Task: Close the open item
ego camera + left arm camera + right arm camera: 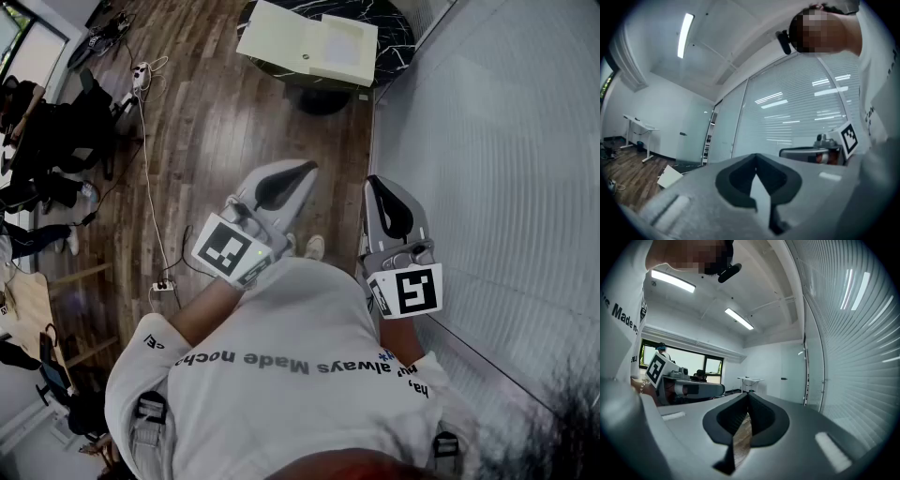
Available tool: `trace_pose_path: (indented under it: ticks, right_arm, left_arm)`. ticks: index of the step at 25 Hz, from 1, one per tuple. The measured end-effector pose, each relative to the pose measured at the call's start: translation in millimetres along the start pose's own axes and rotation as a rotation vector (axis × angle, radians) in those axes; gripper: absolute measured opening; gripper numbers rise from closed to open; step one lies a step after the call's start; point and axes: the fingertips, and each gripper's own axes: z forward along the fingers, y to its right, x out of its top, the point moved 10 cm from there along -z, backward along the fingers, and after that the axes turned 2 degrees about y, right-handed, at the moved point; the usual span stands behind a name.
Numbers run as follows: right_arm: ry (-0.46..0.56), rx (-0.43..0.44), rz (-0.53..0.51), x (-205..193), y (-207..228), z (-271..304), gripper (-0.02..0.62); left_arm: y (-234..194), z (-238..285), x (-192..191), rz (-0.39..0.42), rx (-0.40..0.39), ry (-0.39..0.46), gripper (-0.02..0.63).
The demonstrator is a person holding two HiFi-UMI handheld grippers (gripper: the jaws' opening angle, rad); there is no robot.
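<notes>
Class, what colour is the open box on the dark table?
Cream. The box shows best in the head view.

Left gripper and right gripper were grey, fingers black, cubes black-and-white squares. Box cream. Table black, white-veined. Floor dark brown planks. Shirt white, dark lettering.

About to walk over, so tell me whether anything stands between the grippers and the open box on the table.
Nothing visible does. Bare wooden floor runs from the left gripper and right gripper to the table holding the open white box. A cable lies off to the left.
</notes>
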Motion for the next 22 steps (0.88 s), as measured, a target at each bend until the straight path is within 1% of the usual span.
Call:
trace_pose_path:
  ticks: [6,14,18,22]
  right_arm:
    - [0.017,-0.006,0.004,4,-15,10,0.003]
    - [0.003,-0.013,0.009,1,-43,30,0.003]
    - [-0.002,-0.013,0.017,-6,-44,40,0.003]
    - [-0.002,-0.006,0.011,-7,-39,57,0.003]
  left_arm:
    - [-12,-18,5,-0.005,0.003,0.002,0.003]
    - [-36,-48,6,-0.017,0.013,-0.004,0.003]
    - [-47,-55,0,-0.026,0.025,-0.008,0.003]
    - [-63,-48,-2,-0.029,0.032,-0.011,0.003]
